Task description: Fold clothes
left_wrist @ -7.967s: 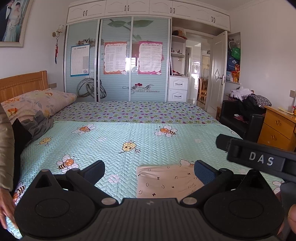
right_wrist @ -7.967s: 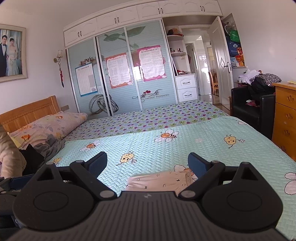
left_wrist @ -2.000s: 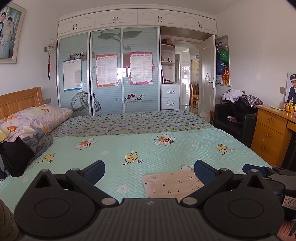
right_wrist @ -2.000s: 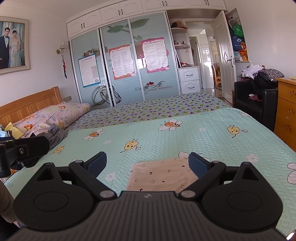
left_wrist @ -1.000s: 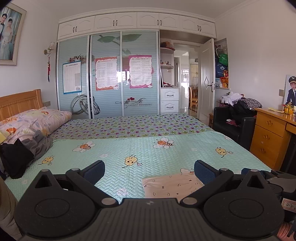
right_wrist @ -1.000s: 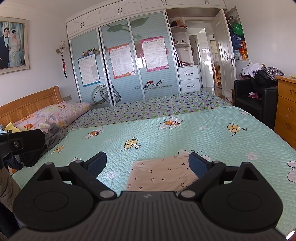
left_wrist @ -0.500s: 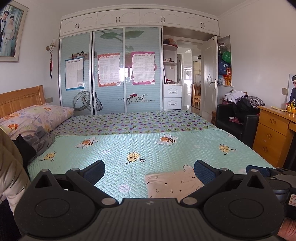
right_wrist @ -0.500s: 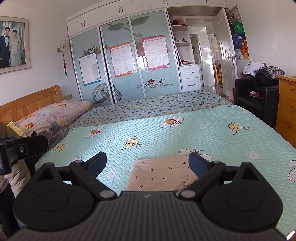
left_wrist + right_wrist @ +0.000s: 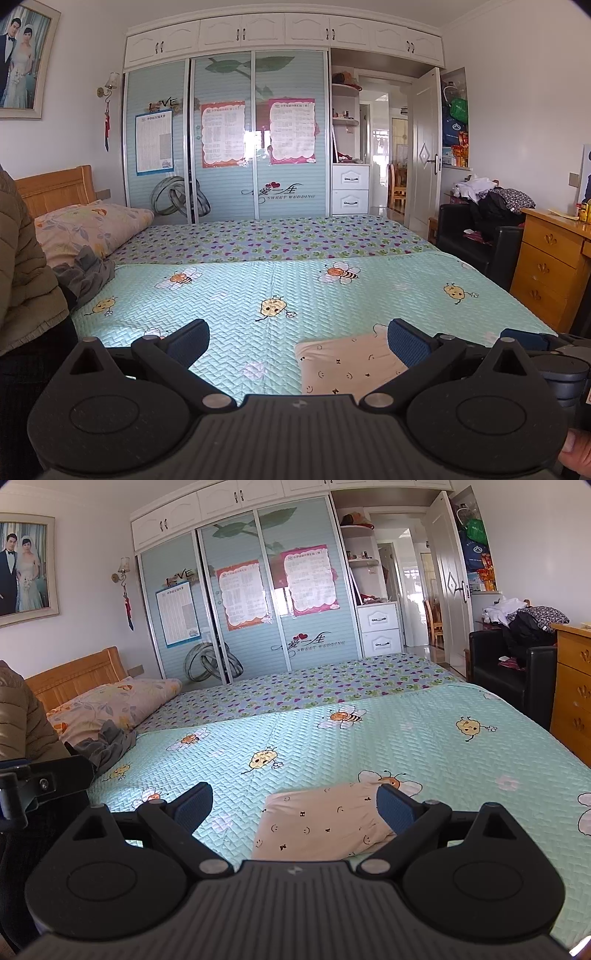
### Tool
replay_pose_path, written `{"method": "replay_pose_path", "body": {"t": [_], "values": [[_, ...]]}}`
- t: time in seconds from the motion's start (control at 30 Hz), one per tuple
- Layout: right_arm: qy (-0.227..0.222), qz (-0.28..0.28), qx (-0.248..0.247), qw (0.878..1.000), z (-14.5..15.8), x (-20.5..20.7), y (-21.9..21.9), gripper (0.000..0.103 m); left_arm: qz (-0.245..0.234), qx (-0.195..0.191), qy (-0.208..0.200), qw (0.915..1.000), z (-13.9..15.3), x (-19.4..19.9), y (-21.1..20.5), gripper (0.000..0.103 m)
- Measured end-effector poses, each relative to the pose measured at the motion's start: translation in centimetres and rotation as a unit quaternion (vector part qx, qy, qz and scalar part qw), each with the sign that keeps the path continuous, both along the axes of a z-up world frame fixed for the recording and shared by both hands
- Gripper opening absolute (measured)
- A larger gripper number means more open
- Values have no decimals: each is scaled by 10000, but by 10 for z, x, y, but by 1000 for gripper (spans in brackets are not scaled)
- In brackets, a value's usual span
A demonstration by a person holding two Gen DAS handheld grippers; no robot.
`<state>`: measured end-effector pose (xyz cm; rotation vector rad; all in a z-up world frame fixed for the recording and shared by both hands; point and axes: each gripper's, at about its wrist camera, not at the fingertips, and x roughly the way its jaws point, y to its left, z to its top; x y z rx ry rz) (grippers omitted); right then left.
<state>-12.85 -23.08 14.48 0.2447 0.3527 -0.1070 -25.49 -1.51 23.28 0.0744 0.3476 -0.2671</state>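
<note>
Hovering wide-spread, both claws over seemingly folded garment (image 9: 325, 825).

folded garment (image 9: 325, 827): 1 | pillow (image 9: 110, 705): 1 | grey clothes pile (image 9: 110, 746): 1 (crumpled)

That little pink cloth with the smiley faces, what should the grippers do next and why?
Probably reach toward the grey crumpled garment beside the floral pillow. The pale pink folded cloth with smiley faces already lies flat and square on the mint bee-print bedspread, and both the left gripper and right gripper are open, holding nothing.
</note>
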Motion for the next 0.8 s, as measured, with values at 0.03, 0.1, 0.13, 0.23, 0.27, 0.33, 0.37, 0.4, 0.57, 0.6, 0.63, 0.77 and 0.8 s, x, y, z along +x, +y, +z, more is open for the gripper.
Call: {"method": "replay_pose_path", "body": {"t": [0.03,0.1,0.13,0.23,0.27,0.33,0.37,0.4,0.57,0.6,0.63,0.77,0.8], "values": [[3,-3,2,10000,0,0,0,96,22,5,-8,10000,1,0,0,102],[5,-5,-2,10000,0,0,0,96,41,-3,-11,10000,2,0,1,102],[4,-7,-1,10000,-1,-2,1,96,52,-6,-9,10000,3,-1,1,102],[7,-7,-2,10000,-3,-5,2,96,106,-18,-2,9999,3,0,3,102],[8,-7,-4,10000,-3,-5,2,96,123,-27,3,9999,3,0,3,102],[19,-2,-6,10000,-3,-6,3,96,147,-52,13,9999,4,1,5,102],[24,-1,-9,10000,-4,-5,4,96,158,-62,18,9999,4,1,6,102],[31,1,-10,10000,-5,-5,4,96,165,-68,22,9998,4,2,6,102],[59,3,1,10000,-6,-5,3,96,181,-75,47,9998,2,4,8,102],[62,5,4,10000,-6,-5,3,96,182,-71,52,9998,2,5,8,102],[66,7,4,10000,-7,-5,3,96,185,-69,59,9998,1,5,8,103],[81,3,20,10000,-8,-5,2,96,183,-85,135,9997,-5,9,10,102],[84,0,26,10000,-9,-5,1,96,183,-97,163,9997,-7,11,11,102]]}}
